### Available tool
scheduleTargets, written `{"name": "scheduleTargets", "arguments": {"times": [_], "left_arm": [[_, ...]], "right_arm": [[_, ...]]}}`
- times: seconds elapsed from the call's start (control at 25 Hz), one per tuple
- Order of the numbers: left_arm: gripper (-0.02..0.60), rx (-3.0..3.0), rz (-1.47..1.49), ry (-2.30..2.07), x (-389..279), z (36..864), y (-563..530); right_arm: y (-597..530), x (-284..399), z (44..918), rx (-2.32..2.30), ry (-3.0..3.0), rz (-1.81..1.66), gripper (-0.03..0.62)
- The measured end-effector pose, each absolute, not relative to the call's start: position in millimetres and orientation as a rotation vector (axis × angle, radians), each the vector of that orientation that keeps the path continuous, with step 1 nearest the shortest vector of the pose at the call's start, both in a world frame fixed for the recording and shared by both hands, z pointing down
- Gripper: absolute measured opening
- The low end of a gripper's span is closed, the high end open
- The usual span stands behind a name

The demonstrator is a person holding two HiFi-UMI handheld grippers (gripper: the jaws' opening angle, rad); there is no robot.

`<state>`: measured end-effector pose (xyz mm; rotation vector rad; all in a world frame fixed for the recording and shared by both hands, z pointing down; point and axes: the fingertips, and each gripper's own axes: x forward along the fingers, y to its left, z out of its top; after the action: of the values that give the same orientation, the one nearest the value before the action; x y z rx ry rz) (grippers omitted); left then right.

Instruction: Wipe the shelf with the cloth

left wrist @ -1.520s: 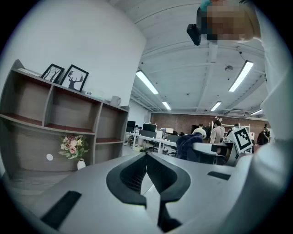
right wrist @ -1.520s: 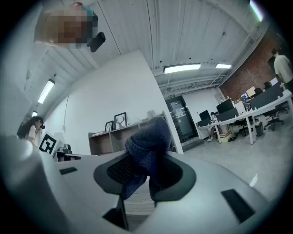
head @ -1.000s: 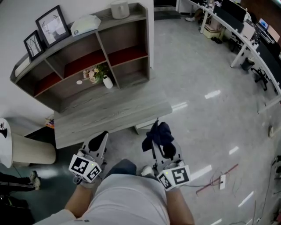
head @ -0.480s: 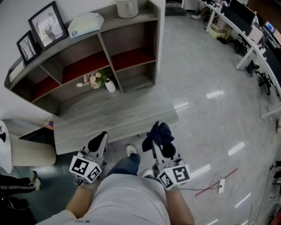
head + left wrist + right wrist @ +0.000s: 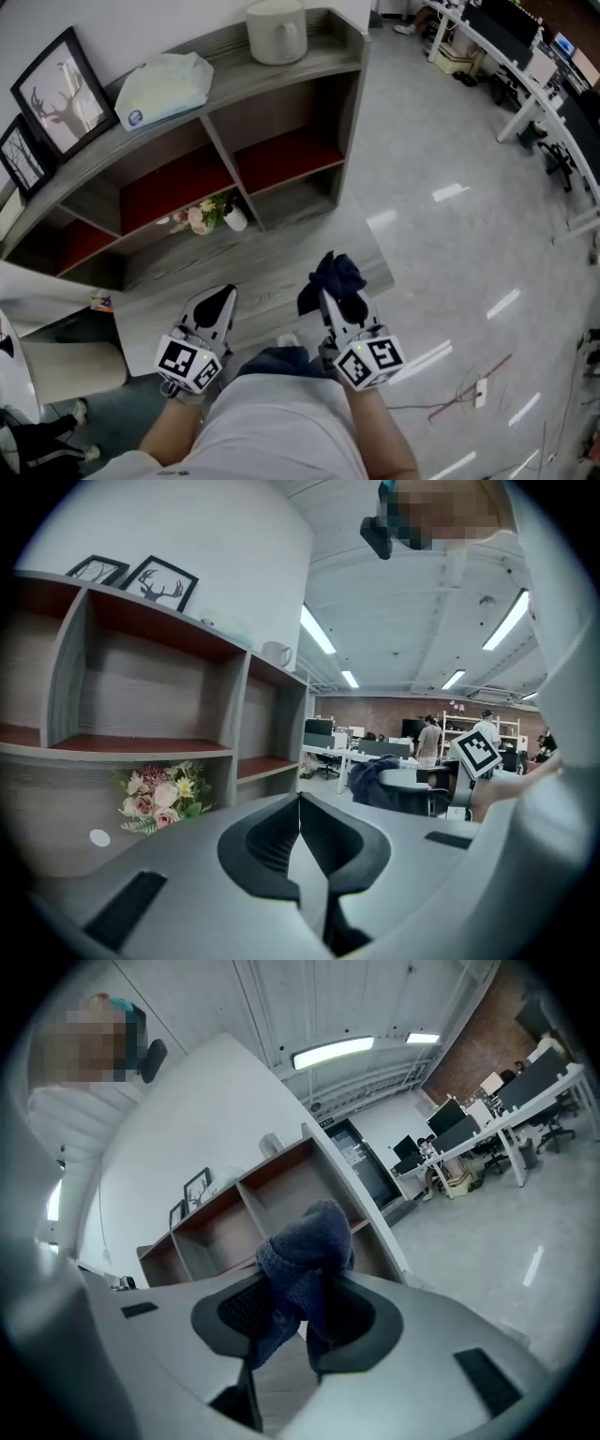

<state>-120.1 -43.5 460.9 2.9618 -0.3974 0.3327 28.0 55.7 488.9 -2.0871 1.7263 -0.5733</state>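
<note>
A dark blue cloth (image 5: 334,277) is bunched up in my right gripper (image 5: 339,302), which is shut on it just above the front edge of the shelf unit's low grey board (image 5: 178,291). In the right gripper view the cloth (image 5: 302,1252) bulges out between the jaws, with the shelf (image 5: 234,1213) behind it. My left gripper (image 5: 219,302) hovers over the same board, to the left of the right one; in its own view the left gripper (image 5: 300,810) is shut with nothing in it. The grey shelf (image 5: 211,131) has red-backed compartments.
A small vase of flowers (image 5: 212,214) stands in a lower compartment, and the flowers (image 5: 159,794) also show in the left gripper view. On top are picture frames (image 5: 58,89), a white packet (image 5: 165,84) and a white pot (image 5: 277,30). Office desks (image 5: 525,66) stand far right; cables (image 5: 469,389) lie on the floor.
The person has stepped closer to the shelf, which now fills more of the head view. Both grippers have moved forward over the low board; the cloth stays in the right one.
</note>
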Motion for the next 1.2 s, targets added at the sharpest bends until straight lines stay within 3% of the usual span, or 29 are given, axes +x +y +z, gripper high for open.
{"name": "scheduleTargets", "arguments": {"times": [0.84,1.2], "left_arm": [[0.017,2.901,0.376,-0.648,-131,461,-137],[0.017,2.898,0.352,-0.722,-137,456,-155]], "right_arm": [[-154,73,472,-2.292,2.13,-0.357,0.144],[-233,72,486,-2.392,2.442,-0.483,0.146]]}}
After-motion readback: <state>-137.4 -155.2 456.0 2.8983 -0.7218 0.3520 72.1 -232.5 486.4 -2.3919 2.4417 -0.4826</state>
